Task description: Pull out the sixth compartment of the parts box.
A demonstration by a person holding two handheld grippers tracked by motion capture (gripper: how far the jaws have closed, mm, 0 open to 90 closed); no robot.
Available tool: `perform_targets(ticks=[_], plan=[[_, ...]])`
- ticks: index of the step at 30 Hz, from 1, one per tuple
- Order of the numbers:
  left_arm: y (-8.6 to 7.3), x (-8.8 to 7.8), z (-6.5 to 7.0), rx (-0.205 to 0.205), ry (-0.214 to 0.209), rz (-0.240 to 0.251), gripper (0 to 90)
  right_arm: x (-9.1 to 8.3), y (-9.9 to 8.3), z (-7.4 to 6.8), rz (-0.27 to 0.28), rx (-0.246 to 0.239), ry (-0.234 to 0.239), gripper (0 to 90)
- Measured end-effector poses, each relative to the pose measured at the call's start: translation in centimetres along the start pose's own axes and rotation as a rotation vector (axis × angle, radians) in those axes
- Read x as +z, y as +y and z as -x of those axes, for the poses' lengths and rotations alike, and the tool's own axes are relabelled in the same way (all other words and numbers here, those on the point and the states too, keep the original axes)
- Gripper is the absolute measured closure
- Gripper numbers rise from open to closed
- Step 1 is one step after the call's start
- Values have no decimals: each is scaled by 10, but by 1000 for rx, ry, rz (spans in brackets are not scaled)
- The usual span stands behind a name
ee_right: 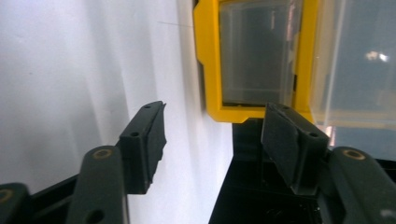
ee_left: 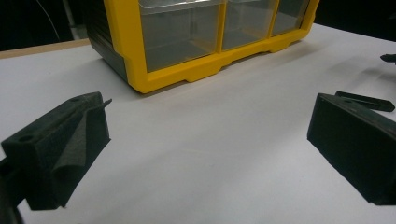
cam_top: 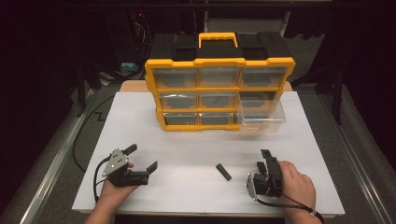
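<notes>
Presently both hand-held grippers, left (cam_top: 142,157) and right (cam_top: 264,159), rest open and empty on the surface (cam_top: 187,144). Small black bar (cam_top: 223,171) lies lower centre between them; probably light, rigid; pinch across its narrow sides.

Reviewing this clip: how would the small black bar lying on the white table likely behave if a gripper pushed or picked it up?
The small black bar looks straight and blocky, so probably stiff, not floppy. It lies flat on the smooth white table, so a push would likely slide it rather than roll it. Being slim and low, it seems light, though open fingers may struggle to get under it.
</notes>
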State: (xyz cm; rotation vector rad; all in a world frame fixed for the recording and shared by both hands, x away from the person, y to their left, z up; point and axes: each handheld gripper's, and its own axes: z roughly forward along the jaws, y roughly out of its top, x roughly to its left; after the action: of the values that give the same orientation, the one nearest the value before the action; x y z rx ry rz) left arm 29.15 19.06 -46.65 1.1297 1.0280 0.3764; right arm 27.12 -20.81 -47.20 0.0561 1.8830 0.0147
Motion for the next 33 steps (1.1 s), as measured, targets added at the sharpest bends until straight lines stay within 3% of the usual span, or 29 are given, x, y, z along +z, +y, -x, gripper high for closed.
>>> perform_targets(ticks=[3, 4, 10, 13, 21, 22, 26, 33], plan=[[1, 0, 0, -5, -1, 7, 2, 2, 0, 0, -16, -10, 21, 303], [1, 0, 0, -5, -1, 7, 2, 2, 0, 0, -10, -9, 9, 283], [0, 0, 1, 1, -6, 0, 2, 1, -1, 0, -24, -8, 18, 215], [-1, 0, 1, 2, -10, -4, 2, 1, -1, 1, -5, -12, -10, 169], [1, 0, 0, -9, 2, 2, 2, -2, 0, 4, 1, -14, -25, 0], [1, 0, 0, -9, 3, 2, 2, -2, 1, 4, -8, -18, -10, 0], [1, 0, -1, -15, 5, 1, 2, -2, 0, 3, 5, 11, -39, 0], [0, 1, -1, 4, -1, -15, 2, -4, 1, 7, 6, 33, -26, 0]])
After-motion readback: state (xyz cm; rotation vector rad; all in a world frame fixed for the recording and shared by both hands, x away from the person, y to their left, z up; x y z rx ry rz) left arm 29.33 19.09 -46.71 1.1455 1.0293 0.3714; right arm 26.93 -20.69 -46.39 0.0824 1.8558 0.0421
